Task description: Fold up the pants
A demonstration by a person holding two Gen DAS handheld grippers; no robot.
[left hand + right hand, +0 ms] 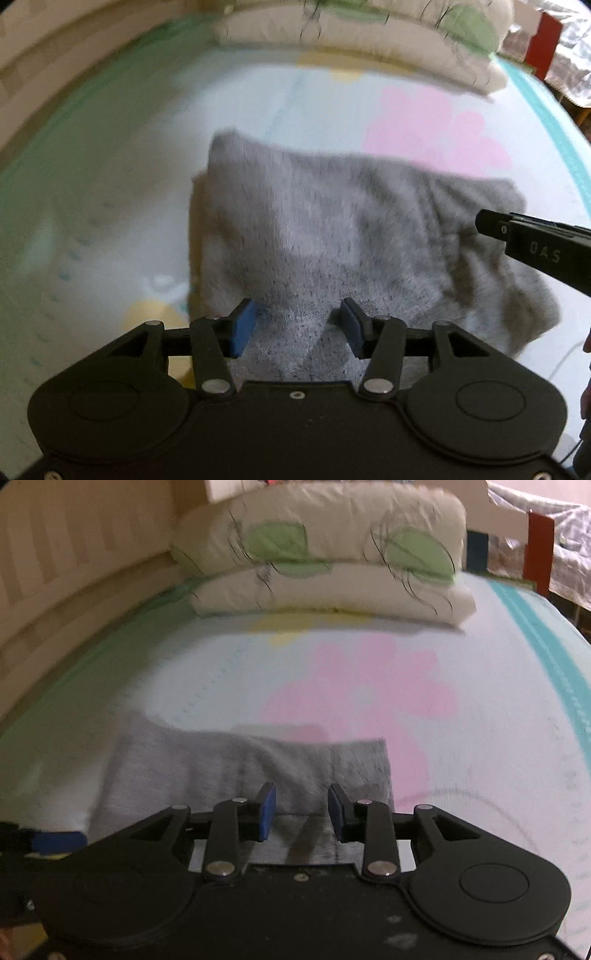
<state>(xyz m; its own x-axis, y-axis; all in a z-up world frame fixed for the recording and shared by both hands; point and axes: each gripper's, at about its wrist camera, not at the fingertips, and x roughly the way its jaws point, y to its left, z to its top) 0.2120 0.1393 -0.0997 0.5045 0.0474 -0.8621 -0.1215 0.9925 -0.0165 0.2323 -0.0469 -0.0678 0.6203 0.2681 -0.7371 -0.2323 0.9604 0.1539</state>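
Note:
The grey knit pants (332, 236) lie folded and bunched on the bed sheet (110, 184). My left gripper (297, 325) is open, its blue pads on either side of the pants' near edge, with cloth between them. My right gripper (301, 810) is open too, over the near edge of the pants (240, 771) in the right wrist view. The right gripper's black body (535, 247) shows at the right of the left wrist view, above the pants. A blue fingertip (55, 841) of the left gripper shows at the lower left of the right wrist view.
The pastel sheet has pink (362, 686) and yellow patches and a teal stripe (554, 664) along the right side. Two stacked pillows (321, 554) with green leaf prints lie at the far end. A beige wall (55, 572) runs along the left.

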